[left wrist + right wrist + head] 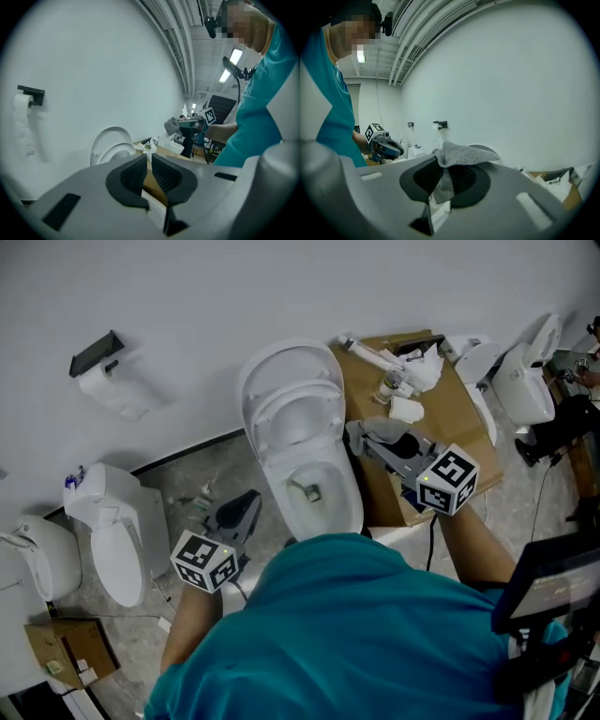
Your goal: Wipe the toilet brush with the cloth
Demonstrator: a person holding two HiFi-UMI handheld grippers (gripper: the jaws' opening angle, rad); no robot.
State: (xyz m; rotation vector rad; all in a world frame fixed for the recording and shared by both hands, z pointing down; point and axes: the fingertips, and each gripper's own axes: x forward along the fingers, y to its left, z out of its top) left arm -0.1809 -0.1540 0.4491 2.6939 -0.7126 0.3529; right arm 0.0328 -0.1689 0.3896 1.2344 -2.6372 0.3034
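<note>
Right gripper view: right tool (443, 169) clamped on cloth (465, 154) | left tool (149, 164) pinched closed, apparently empty

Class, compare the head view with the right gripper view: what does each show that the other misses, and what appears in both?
Head view only: the inside of the toilet bowl and the floor. Right gripper view only: ceiling pipes, and the right gripper with black fingers closed on the grey cloth. Both: that cloth, the left gripper, the wall paper holder.
</note>
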